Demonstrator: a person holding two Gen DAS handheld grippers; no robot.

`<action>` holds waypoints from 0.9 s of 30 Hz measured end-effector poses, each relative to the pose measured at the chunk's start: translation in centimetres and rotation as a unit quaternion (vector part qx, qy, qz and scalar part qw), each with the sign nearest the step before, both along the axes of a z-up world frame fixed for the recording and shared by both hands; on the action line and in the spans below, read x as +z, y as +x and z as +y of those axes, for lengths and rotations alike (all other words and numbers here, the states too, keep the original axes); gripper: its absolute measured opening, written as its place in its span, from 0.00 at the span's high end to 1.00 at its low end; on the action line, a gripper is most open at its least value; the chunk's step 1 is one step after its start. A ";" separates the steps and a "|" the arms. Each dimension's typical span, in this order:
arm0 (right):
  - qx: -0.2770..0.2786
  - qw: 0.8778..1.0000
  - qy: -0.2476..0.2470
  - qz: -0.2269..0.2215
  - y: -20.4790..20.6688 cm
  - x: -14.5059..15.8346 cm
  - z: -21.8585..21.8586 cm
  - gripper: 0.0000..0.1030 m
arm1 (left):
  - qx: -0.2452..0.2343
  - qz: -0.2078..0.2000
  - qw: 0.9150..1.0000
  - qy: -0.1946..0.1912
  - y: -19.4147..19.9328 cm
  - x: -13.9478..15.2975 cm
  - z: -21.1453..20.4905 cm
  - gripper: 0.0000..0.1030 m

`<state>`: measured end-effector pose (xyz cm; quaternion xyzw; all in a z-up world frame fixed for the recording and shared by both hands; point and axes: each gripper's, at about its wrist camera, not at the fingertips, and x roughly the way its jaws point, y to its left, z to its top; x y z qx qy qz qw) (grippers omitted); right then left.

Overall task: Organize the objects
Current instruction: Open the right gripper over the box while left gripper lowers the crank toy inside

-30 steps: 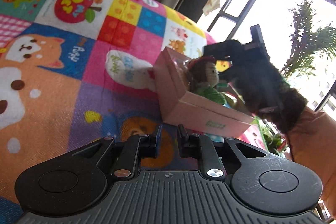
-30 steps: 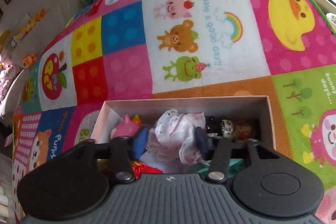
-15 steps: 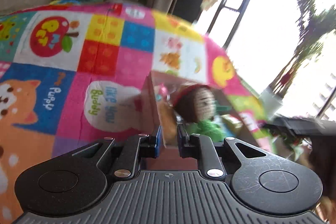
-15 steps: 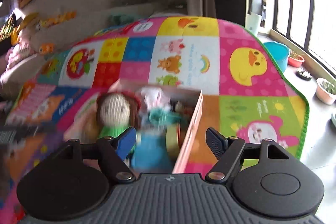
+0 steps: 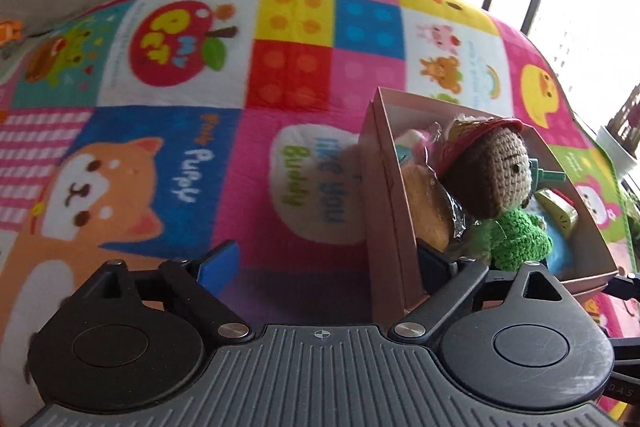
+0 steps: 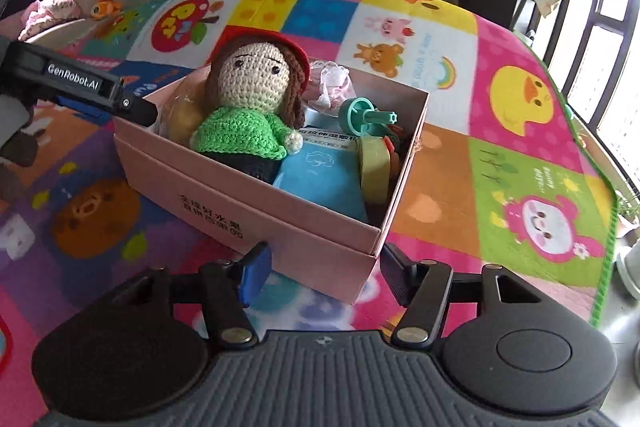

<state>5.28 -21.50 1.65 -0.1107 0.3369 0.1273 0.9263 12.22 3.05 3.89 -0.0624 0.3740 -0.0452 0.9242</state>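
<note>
One pink box (image 6: 256,195) on play mat (image 6: 520,99), one doll (image 6: 256,95) inside. Left tool (image 5: 326,263) spread astride box wall; right tool (image 6: 320,273) spread at box corner.

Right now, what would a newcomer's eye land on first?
The crocheted doll in a green sweater and red hat, propped in the pink box above a blue packet and teal plastic toy. The box sits on a bright cartoon play mat, with both the left gripper and right gripper open.
</note>
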 end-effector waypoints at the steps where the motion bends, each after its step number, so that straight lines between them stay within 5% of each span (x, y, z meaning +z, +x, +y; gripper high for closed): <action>1: 0.001 1.000 -0.001 -0.001 0.2 0.0 0.7 0.41 | 0.004 -0.002 1.000 -0.004 0.1 -0.1 0.7 0.05; 11: -0.010 1.000 -0.025 -0.010 1.1 -0.4 4.8 0.38 | 0.006 -0.018 0.999 -0.044 0.9 -1.1 4.3 0.02; 27: -0.026 0.998 -0.054 -0.022 1.2 -0.8 5.9 0.38 | 0.009 -0.021 0.999 -0.049 0.9 -1.4 4.7 0.01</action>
